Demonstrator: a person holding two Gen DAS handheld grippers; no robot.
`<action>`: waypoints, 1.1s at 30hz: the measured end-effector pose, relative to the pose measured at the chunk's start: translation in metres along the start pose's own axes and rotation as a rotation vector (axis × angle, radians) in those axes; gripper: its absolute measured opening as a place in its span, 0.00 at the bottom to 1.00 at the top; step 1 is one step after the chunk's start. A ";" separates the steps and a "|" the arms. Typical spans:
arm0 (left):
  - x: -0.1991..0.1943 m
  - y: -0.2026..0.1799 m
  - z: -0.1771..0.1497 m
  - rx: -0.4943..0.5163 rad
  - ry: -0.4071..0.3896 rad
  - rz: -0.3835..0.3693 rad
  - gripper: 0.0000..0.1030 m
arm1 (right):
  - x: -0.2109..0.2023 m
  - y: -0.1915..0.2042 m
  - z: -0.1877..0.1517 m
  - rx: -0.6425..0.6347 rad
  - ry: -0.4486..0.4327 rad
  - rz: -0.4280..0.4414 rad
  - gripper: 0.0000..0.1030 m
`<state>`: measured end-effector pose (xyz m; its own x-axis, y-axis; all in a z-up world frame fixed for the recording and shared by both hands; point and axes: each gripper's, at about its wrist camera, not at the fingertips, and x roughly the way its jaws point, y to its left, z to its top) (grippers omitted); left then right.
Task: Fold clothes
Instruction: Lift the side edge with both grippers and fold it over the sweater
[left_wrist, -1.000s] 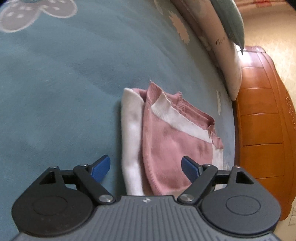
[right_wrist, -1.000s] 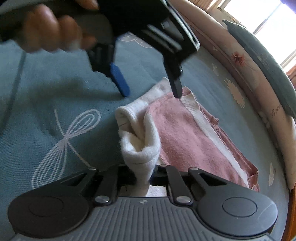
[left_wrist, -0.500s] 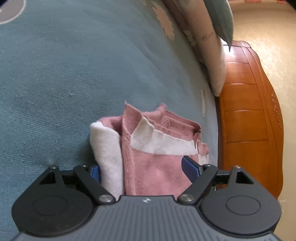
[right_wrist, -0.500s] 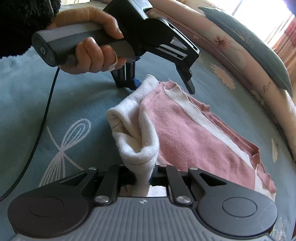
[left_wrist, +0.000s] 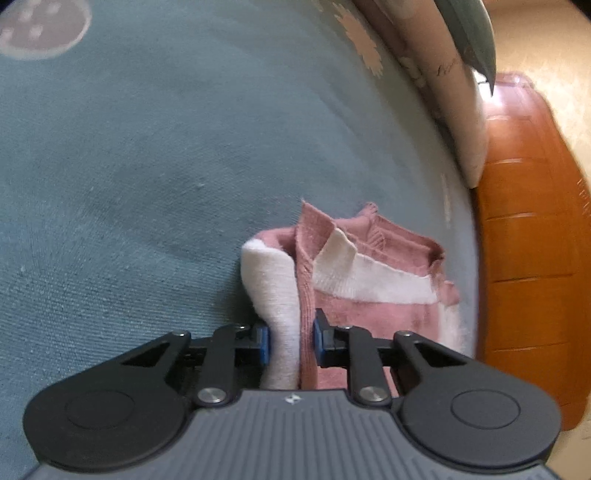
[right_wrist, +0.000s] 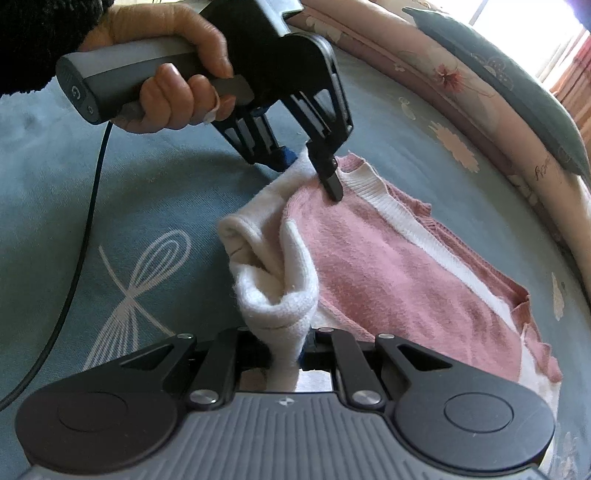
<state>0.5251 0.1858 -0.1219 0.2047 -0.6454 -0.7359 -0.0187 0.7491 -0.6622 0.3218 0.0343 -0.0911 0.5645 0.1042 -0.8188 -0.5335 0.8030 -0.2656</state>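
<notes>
A pink and white knitted garment (left_wrist: 373, 273) (right_wrist: 391, 258) lies folded on the blue bedspread (left_wrist: 147, 166). In the left wrist view my left gripper (left_wrist: 291, 341) has its jaws closing on the garment's white and pink folded edge, with the blue pads pressing the cloth from both sides. The right wrist view shows that same left gripper (right_wrist: 314, 168) pinching the far corner. My right gripper (right_wrist: 286, 347) is shut on the bunched white edge of the garment, which stands up in a fold just ahead of the fingers.
A hand (right_wrist: 173, 99) in a dark sleeve holds the left gripper's handle, with a cable (right_wrist: 74, 266) trailing down the bedspread. Floral pillows (right_wrist: 480, 92) lie along the far side. A wooden bed frame (left_wrist: 528, 236) borders the bed at right.
My left gripper moved forward over the garment's corner and its jaws closed from wide apart onto the cloth. The right gripper kept its hold on the white edge.
</notes>
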 end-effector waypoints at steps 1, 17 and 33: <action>-0.001 -0.005 -0.001 0.008 -0.003 0.024 0.19 | 0.000 -0.002 0.000 0.005 -0.003 0.009 0.11; -0.041 -0.130 -0.013 0.072 -0.161 0.200 0.19 | -0.058 -0.064 -0.009 0.135 -0.138 0.130 0.11; 0.002 -0.269 -0.013 0.184 -0.207 0.221 0.19 | -0.110 -0.163 -0.049 0.426 -0.244 0.211 0.11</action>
<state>0.5181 -0.0189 0.0532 0.4095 -0.4349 -0.8020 0.0882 0.8938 -0.4397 0.3155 -0.1370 0.0176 0.6298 0.3814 -0.6767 -0.3767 0.9118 0.1633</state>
